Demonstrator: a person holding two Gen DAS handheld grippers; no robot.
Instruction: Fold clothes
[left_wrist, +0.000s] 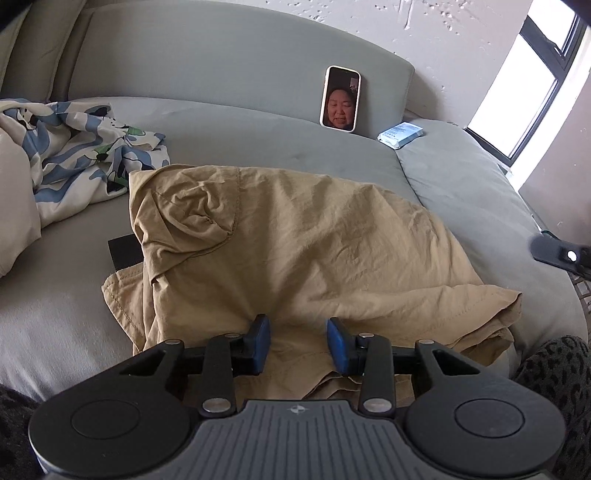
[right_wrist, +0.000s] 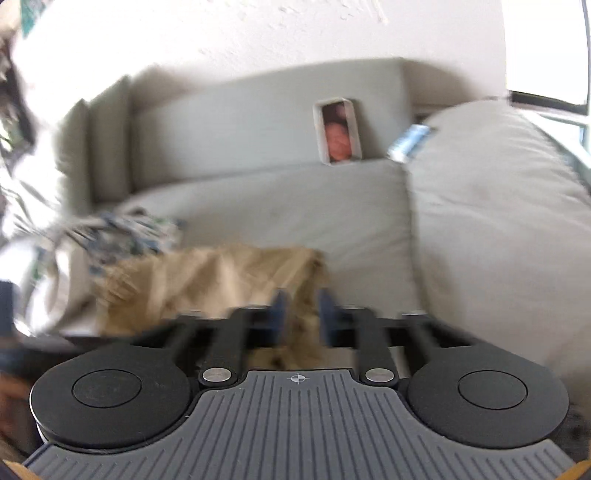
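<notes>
Here, a tan garment (left_wrist: 295, 243) is lying on the grey sofa (left_wrist: 258, 147), doubled over in layers with a stacked hem at the near right corner. A patterned blue-and-white garment (left_wrist: 85, 147) is sitting crumpled just beside it, to the left. The left hand-held gripper (left_wrist: 299, 343) is hovering over the tan cloth's near edge, its blue pads parted and grasping nothing. The right hand-held gripper (right_wrist: 301, 306) is blurring badly in its own view (motion smear); tan fabric shows between its fingers, but I cannot tell whether they are pinching it.

Judgement: the scene is fitting either a fold part-made or one being smoothed flat. For a clean result, whichever edge is being taken should be gripped through all layers, kept level with the opposite corner, and laid without dragging the wrinkled upper left. A phone (left_wrist: 340, 99) is leaning against the backrest, well apart.
</notes>
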